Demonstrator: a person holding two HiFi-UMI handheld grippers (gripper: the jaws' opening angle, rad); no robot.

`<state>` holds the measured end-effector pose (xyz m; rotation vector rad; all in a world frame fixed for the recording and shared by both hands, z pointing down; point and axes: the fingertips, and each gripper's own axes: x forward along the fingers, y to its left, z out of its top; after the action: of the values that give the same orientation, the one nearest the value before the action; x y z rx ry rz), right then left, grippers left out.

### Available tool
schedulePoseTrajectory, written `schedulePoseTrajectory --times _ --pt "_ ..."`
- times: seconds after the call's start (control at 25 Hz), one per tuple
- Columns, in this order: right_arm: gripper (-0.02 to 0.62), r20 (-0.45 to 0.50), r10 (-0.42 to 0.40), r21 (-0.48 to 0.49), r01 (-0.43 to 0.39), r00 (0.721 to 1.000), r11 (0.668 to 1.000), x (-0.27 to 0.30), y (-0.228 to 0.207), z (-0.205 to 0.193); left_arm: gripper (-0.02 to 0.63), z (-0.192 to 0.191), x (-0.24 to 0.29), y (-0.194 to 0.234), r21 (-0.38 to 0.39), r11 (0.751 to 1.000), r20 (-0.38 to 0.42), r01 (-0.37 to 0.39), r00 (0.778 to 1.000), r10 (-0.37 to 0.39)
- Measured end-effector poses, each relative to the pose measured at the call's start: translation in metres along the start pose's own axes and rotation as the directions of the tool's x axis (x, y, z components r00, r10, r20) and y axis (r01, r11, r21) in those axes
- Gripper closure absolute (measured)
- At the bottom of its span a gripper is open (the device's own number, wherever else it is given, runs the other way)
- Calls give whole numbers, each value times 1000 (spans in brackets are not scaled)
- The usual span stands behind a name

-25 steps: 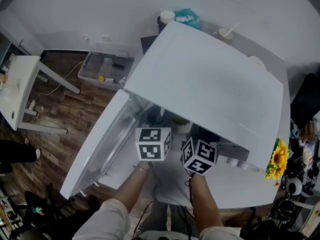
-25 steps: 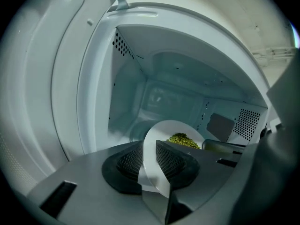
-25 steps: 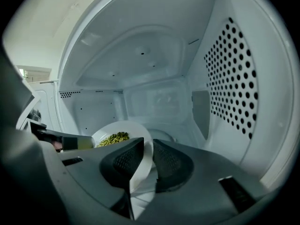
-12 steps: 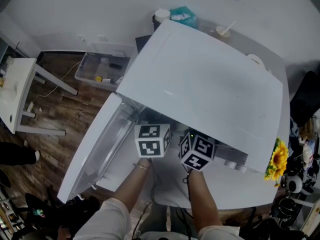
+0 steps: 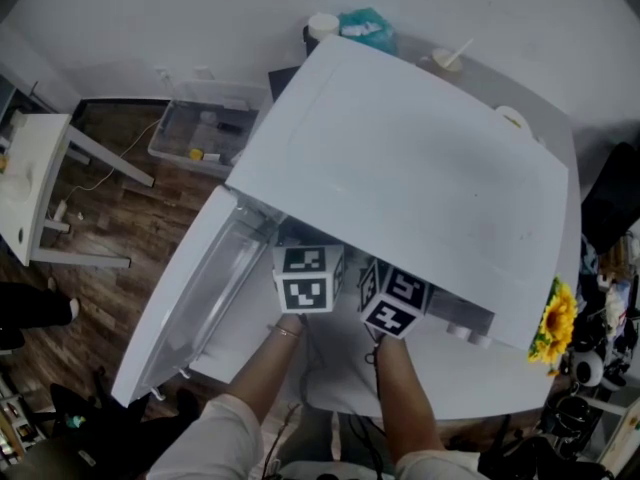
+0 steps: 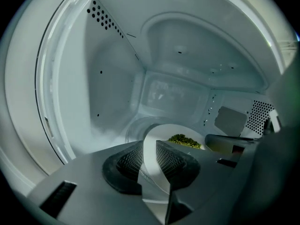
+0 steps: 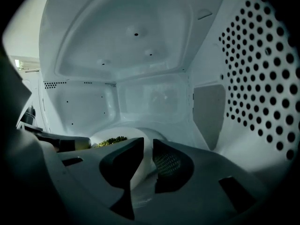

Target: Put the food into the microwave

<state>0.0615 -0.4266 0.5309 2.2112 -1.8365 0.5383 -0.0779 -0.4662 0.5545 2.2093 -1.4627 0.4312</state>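
The white microwave [image 5: 420, 168] stands with its door [image 5: 200, 288] swung open to the left. Both grippers reach into its cavity, and only their marker cubes show in the head view: left gripper [image 5: 306, 280], right gripper [image 5: 395, 303]. A white plate [image 6: 161, 137] with green food [image 6: 183, 140] hangs just above the cavity floor. My left gripper [image 6: 151, 156] is shut on the plate's near rim. My right gripper [image 7: 147, 165] is shut on the plate [image 7: 136, 172] at its other side, with the food [image 7: 110, 141] to its left.
Perforated cavity walls [image 7: 262, 78] lie close on the right and the back wall [image 6: 173, 95] is ahead. A sunflower bunch [image 5: 553, 318] stands right of the microwave. A clear bin [image 5: 205, 138] and a white table [image 5: 30, 183] are on the floor side to the left.
Both grippers have pushed slightly deeper under the microwave's top edge, carrying the plate inward. The door has stayed open.
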Motion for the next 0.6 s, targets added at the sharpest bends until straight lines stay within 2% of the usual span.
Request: schedulePoseTrajectory --times 0.16,0.6 --pt "532 0 0 2 0 1000 1000 0 0 0 512 -3 2 -3 -1 1000 -18 5 1000 -5" --pt "532 26 39 10 -39 999 999 -7 6 5 512 -1 -7 1 -41 999 1 -6 1000 6"
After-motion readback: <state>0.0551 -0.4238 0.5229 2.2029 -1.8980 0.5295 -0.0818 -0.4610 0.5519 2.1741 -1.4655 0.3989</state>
